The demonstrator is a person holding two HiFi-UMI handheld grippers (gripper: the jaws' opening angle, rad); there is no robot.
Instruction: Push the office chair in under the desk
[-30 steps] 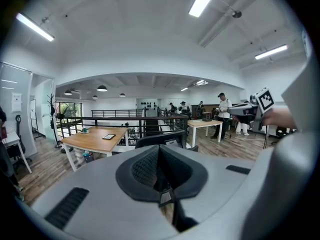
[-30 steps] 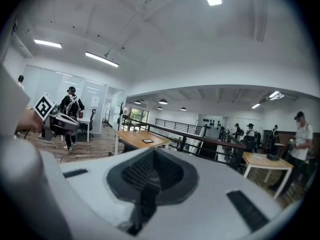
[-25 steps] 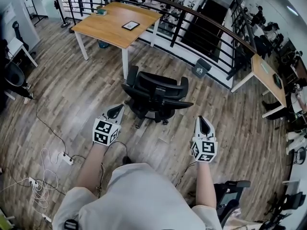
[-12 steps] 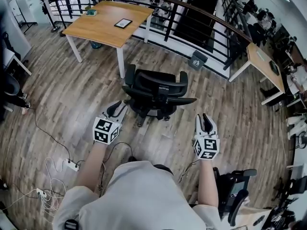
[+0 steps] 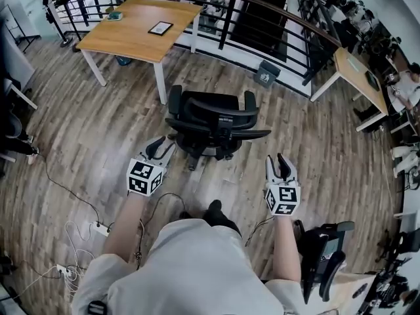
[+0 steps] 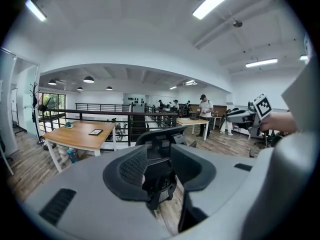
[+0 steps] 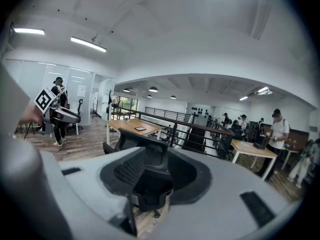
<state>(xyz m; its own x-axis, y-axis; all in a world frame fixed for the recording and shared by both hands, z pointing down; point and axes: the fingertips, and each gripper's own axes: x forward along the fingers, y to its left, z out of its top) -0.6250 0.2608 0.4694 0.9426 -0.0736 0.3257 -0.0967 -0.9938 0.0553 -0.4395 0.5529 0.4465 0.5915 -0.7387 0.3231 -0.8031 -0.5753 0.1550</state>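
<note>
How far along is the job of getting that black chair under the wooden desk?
Nothing done yet: the office chair stands out on the floor, apart from the desk. In hand: the left gripper and right gripper hover behind it, jaws opening, empty. Left: the whole push.

The wood-plank floor (image 5: 92,130) carries a black office chair (image 5: 213,120), which stands clear of the wooden desk (image 5: 134,28) beyond it. White power strips (image 5: 100,228) and loose cables (image 5: 63,185) lie at the left. A small bin (image 5: 265,76) stands by the railing (image 5: 226,25).
</note>
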